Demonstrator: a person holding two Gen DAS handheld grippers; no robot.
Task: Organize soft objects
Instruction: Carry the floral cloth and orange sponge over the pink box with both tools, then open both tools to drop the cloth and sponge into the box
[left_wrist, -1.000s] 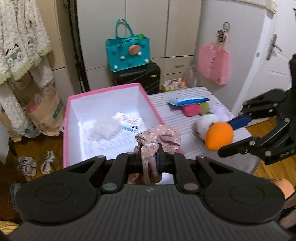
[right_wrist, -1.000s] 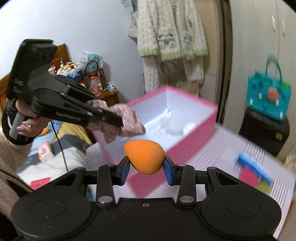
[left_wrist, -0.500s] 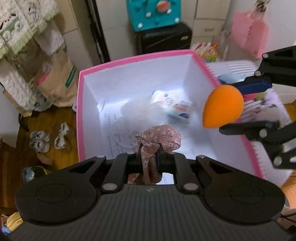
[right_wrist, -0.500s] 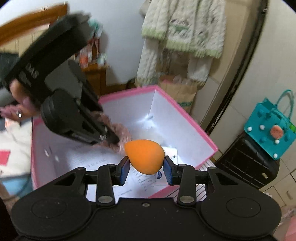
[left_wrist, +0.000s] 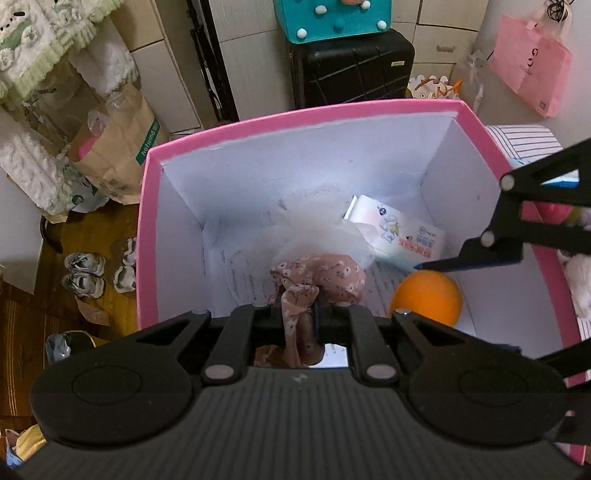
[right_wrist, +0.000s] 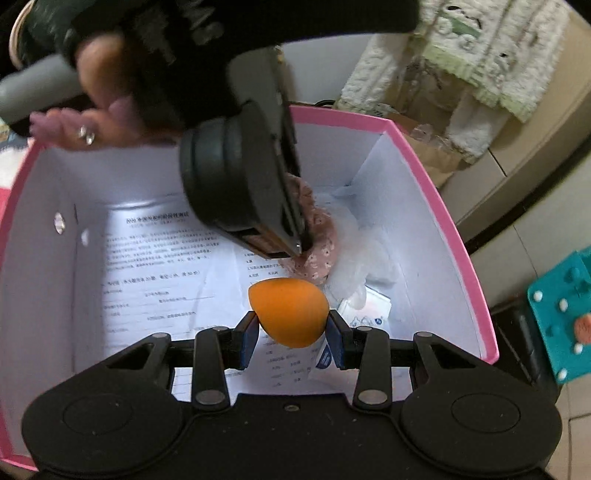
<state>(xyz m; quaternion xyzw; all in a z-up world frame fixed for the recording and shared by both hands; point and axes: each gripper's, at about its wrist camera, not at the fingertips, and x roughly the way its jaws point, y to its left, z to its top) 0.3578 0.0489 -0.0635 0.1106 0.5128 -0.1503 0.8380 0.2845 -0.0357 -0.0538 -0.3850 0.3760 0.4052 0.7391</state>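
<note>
My left gripper (left_wrist: 298, 307) is shut on a pink floral scrunchie (left_wrist: 317, 277) and holds it low inside the pink box (left_wrist: 295, 114). My right gripper (right_wrist: 291, 332) is shut on an orange egg-shaped sponge (right_wrist: 290, 312), also down inside the box (right_wrist: 436, 192). The sponge shows in the left wrist view (left_wrist: 428, 295) between the right gripper's fingers. The scrunchie shows in the right wrist view (right_wrist: 321, 240) under the left gripper's tip. The two grippers are close together, the right one to the right of the left.
The box floor holds printed paper (right_wrist: 155, 258), a white mesh puff (left_wrist: 317, 240) and a small white packet (left_wrist: 399, 232). More soft toys lie on the striped table (left_wrist: 524, 136) right of the box. A black case (left_wrist: 351, 66), paper bag (left_wrist: 118, 136) and shoes (left_wrist: 85, 273) stand beyond.
Both grippers have moved from above the table over the box and down into it, each still holding its object. The sponge now hangs near the box floor beside the scrunchie.
</note>
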